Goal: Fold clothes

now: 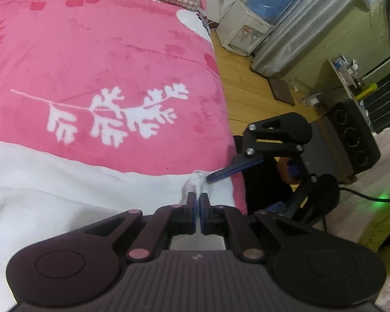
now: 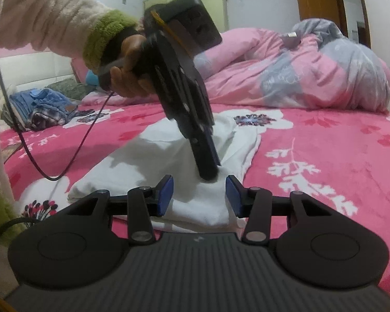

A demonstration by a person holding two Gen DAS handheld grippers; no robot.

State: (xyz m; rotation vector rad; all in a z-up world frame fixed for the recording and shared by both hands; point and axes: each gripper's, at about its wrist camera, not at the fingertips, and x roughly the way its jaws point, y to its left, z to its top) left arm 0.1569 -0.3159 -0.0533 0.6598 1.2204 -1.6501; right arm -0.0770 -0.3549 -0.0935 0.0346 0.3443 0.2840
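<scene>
A white garment (image 1: 65, 195) lies partly folded on the pink floral bed (image 1: 104, 52), near the bed's right edge. My left gripper (image 1: 197, 205) is shut, with a bunched corner of the white cloth (image 1: 195, 183) pinched between its blue pads. In the right wrist view a hand (image 2: 127, 78) in a fuzzy sleeve holds that left gripper (image 2: 208, 175), tip down on the white garment (image 2: 169, 143). My right gripper (image 2: 199, 195) stands open just in front of it, with cloth lying between its jaws but not gripped. One of its blue fingertips (image 1: 221, 174) shows beside the pinched corner.
A crumpled pink and grey duvet (image 2: 325, 65) fills the far side of the bed. Blue clothes (image 2: 44, 106) are piled at the far left, and a dark cable (image 2: 39, 161) trails across the blanket. Past the bed's edge are wooden floor (image 1: 247, 83) and a water dispenser (image 1: 247, 31).
</scene>
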